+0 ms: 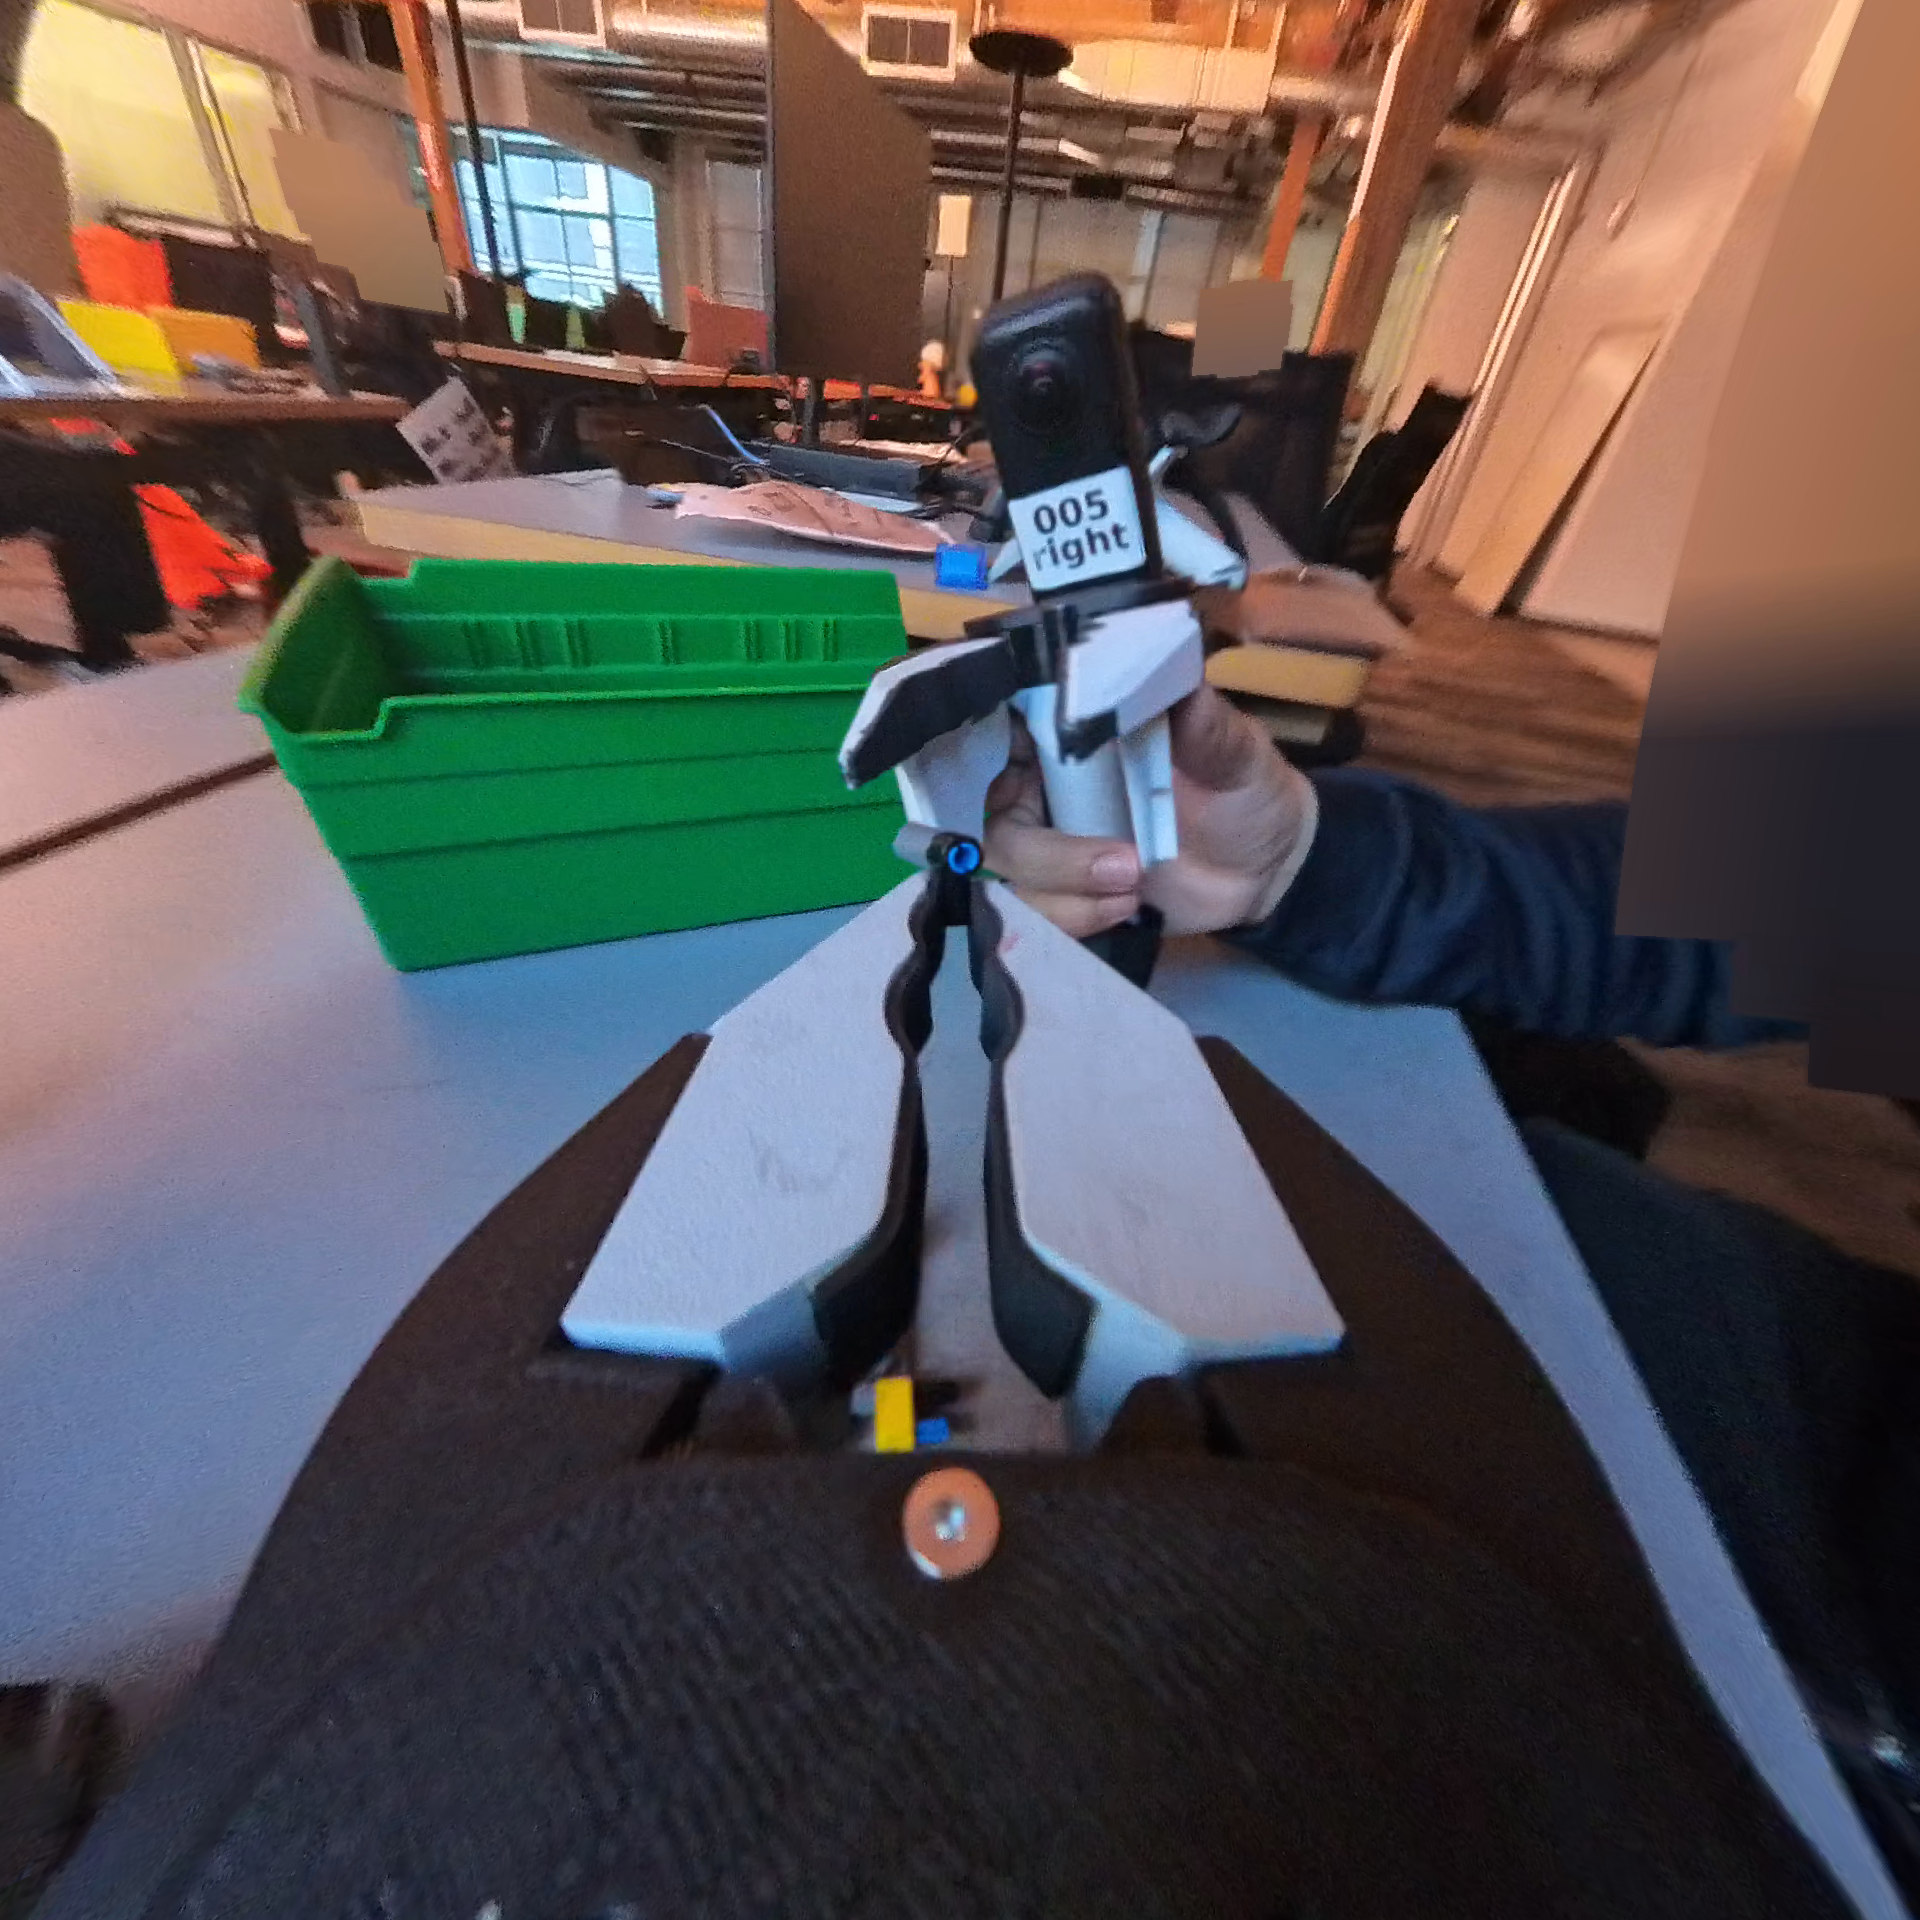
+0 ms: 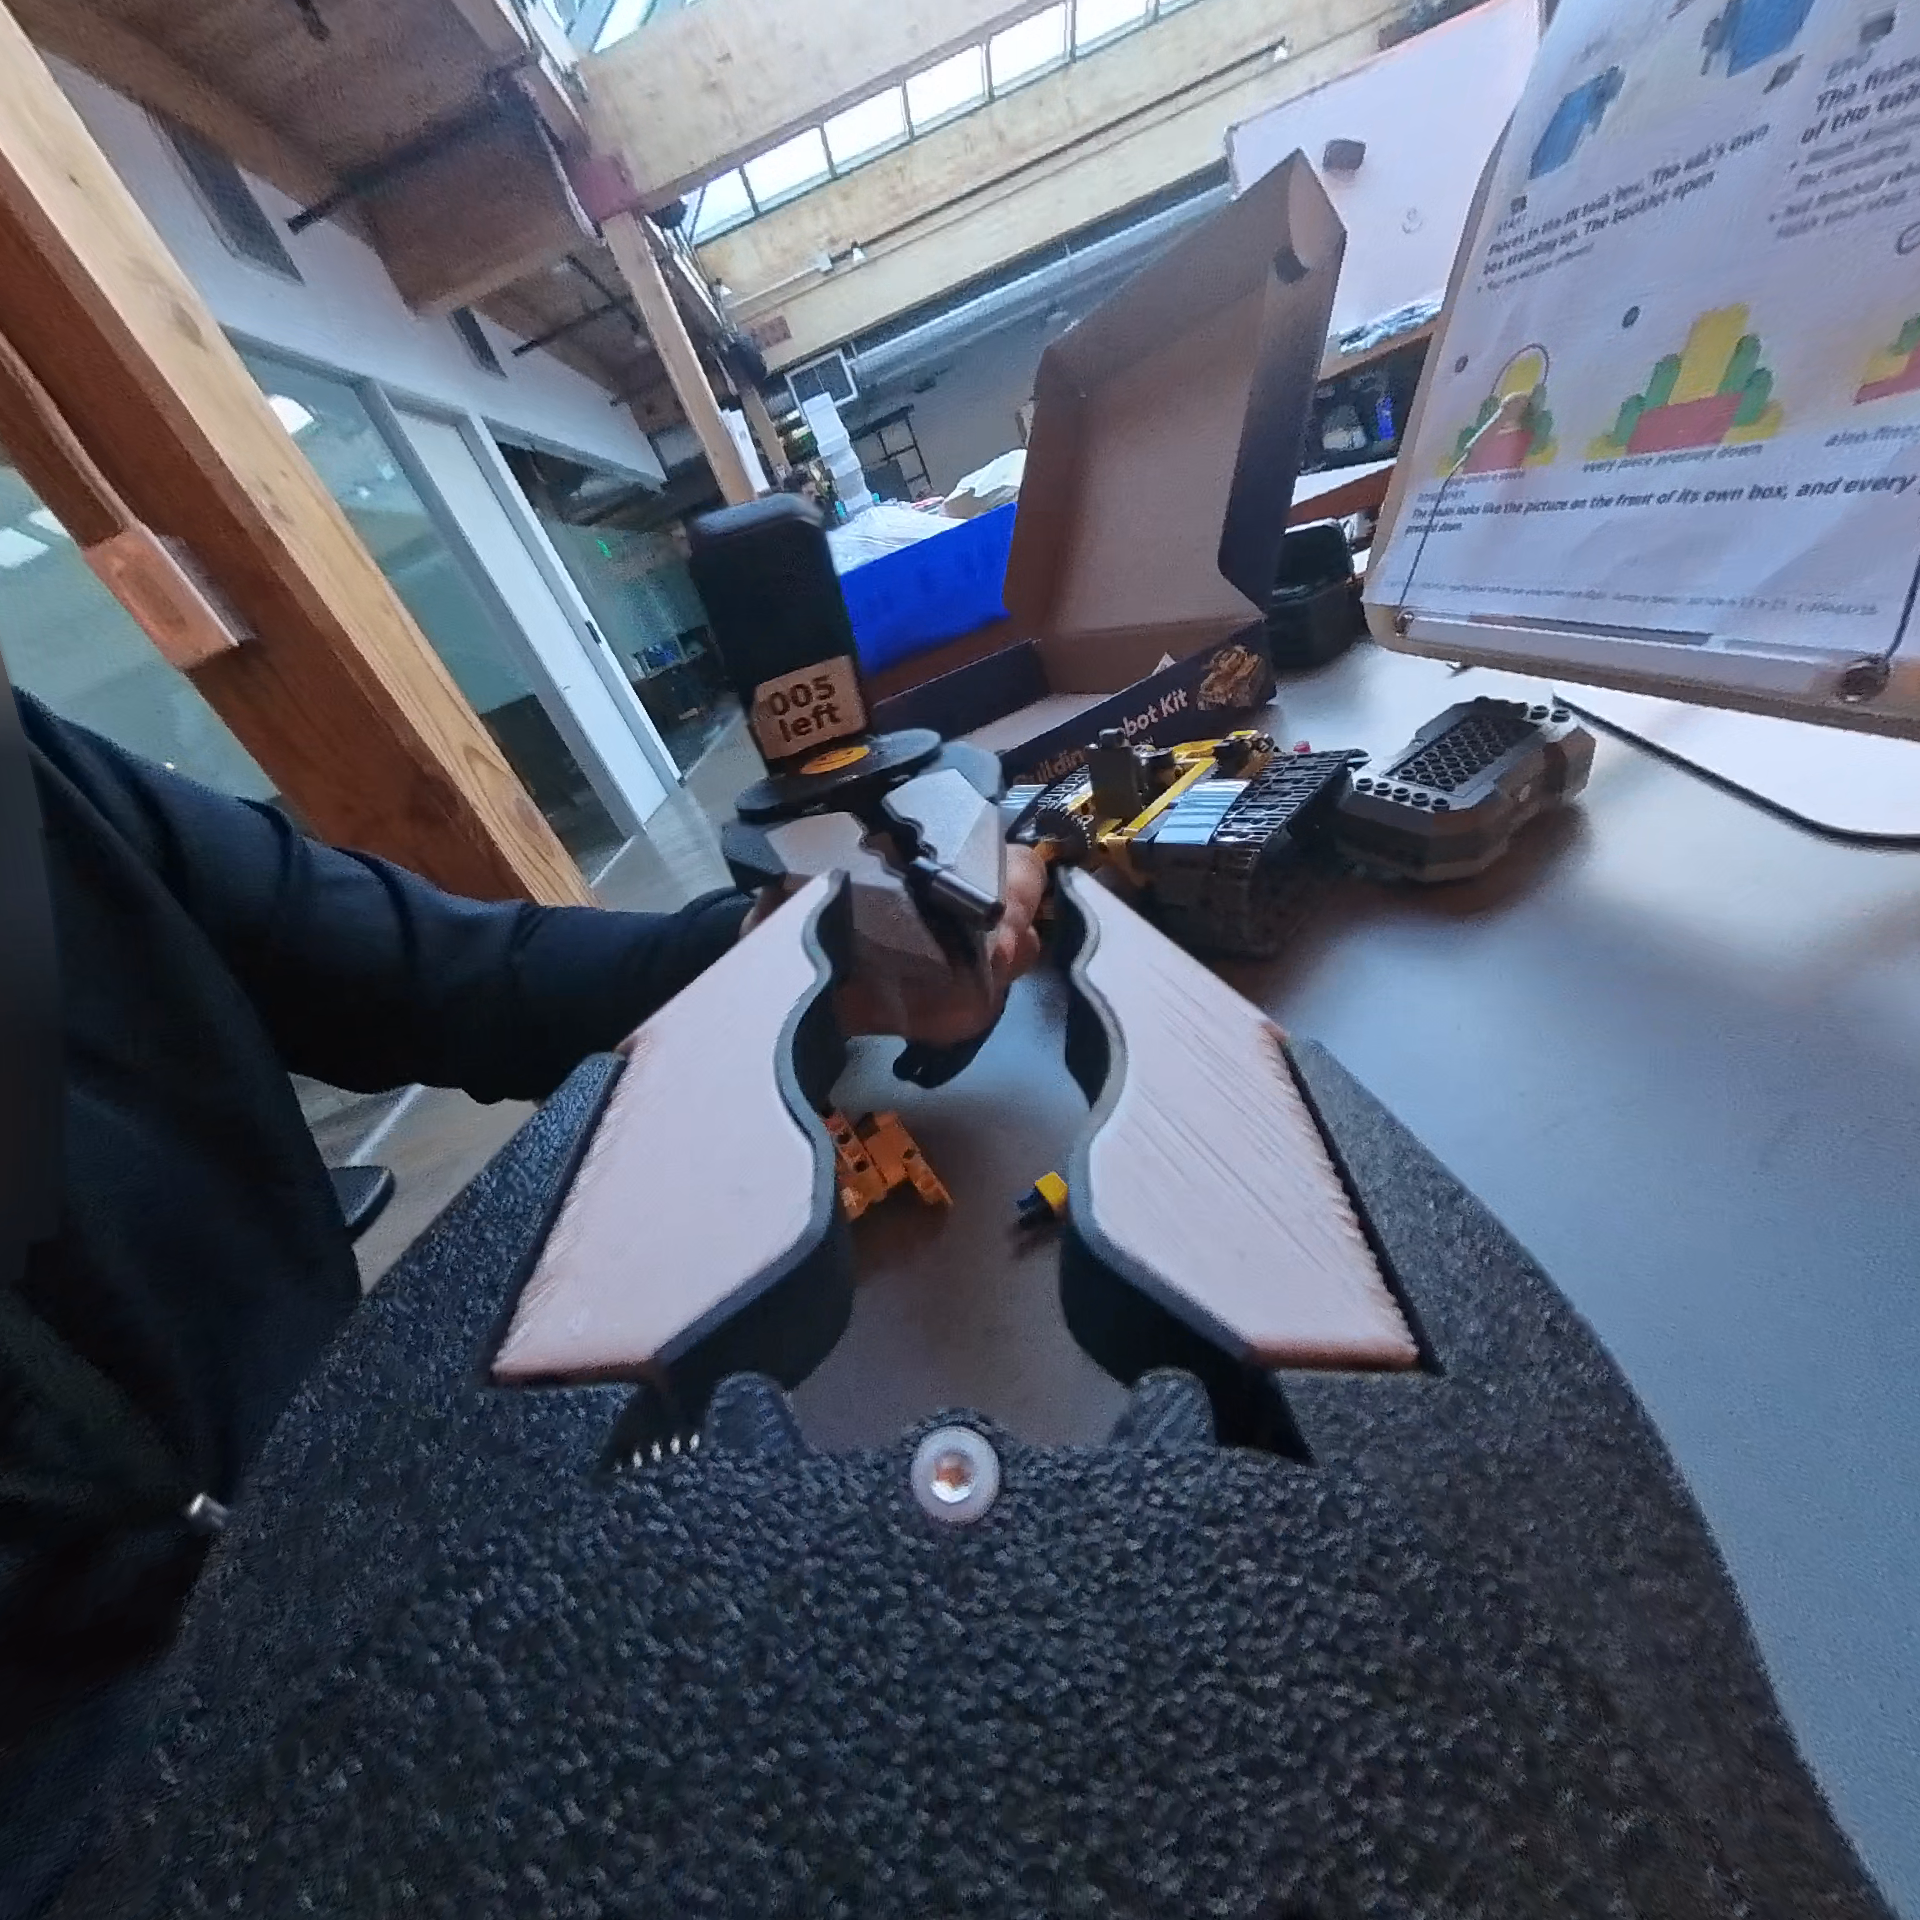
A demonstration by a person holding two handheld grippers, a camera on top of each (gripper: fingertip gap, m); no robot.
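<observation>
I see my left claw (image 1: 954, 883) closed on a small blue-tipped pin (image 1: 961, 858); my right claw (image 2: 951, 914) gapes wide, empty, above the counter (image 2: 1558, 1039).

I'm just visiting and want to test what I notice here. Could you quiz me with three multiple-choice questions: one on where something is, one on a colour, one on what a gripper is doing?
1. Where does the orange brick piece lie?
A) on the table
B) on the floor
C) in a palm

2. What colour is the plastic bin?
A) red
B) white
C) green

3. The left gripper is:
A) wide open
B) shut on a small black pin
C) lying flat on a chair

Answers:
1 A: it rests on the tabletop, seen between the fingers of the right gripper.
2 C: its walls are green all over.
3 B: the fingertips pinch the pin, which is blue at its end.
</observation>
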